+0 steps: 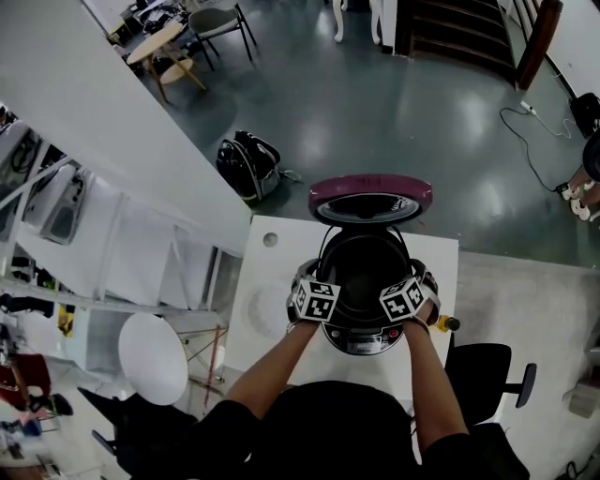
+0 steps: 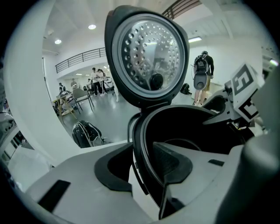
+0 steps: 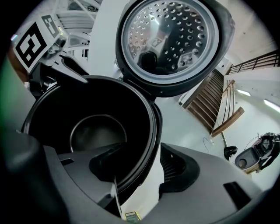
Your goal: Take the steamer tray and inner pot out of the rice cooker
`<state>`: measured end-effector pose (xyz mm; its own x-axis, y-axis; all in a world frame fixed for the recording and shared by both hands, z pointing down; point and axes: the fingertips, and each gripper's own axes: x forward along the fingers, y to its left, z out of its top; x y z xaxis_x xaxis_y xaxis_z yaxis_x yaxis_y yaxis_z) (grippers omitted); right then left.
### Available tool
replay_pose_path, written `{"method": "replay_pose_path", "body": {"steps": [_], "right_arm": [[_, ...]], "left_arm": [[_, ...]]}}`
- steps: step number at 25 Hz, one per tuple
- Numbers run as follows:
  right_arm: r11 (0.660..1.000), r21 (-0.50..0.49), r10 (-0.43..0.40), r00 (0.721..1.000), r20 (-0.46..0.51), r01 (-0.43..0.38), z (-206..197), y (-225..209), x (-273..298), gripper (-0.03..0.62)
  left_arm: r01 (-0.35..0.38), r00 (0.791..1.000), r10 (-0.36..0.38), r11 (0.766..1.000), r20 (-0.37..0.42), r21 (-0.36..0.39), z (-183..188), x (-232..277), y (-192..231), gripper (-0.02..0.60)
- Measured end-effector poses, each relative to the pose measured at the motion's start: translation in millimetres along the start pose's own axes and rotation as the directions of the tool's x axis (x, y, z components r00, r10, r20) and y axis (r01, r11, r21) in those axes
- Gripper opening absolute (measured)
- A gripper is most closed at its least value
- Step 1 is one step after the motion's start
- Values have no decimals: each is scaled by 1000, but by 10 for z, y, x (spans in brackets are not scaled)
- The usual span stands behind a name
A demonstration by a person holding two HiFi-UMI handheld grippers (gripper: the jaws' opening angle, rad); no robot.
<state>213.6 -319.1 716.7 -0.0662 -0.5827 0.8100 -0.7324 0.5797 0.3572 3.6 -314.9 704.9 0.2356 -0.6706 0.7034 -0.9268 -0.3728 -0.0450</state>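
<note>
Right gripper view, sm. sticker (image 3: 131, 216) on rice cooker (image 3: 140, 192), txt illegible

Looking like big open lab or office hall, not home. Polished grey floor (image 1: 394, 122) spreading wide. Staircase (image 1: 455, 28) with wooden handrail (image 1: 537, 42) climbing at far side. Balcony railing (image 2: 81, 57) running along upper level, round ceiling lights (image 2: 92, 27) glowing above. Table and chairs (image 1: 155, 42) standing in far corner, people (image 2: 98, 81) gathering near them. Office chair (image 1: 483, 370) sitting beside white table (image 1: 272, 300). Backpack (image 1: 248, 166) lying on floor. White partition wall (image 1: 103, 141) closing off left side.
</note>
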Motion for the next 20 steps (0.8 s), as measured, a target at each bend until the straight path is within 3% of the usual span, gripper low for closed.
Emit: {"method": "replay_pose_path", "body": {"steps": [10,15,20], "right_arm": [[1000,22,-17,1000,12,17,16,-41,-104,225],[1000,20,-10,1000,20,10,56,-72,-133,209],[1000,21,-22,999,32,22,114,-133,-233,199]], "left_arm": [[-14,1000,14,1000,4,-13,28,-80,-5,129],[-4,1000,5,1000,15,-30,61,-112,-45,82],[-6,998,8,1000,69,-27,193,-142,-38,69]]}}
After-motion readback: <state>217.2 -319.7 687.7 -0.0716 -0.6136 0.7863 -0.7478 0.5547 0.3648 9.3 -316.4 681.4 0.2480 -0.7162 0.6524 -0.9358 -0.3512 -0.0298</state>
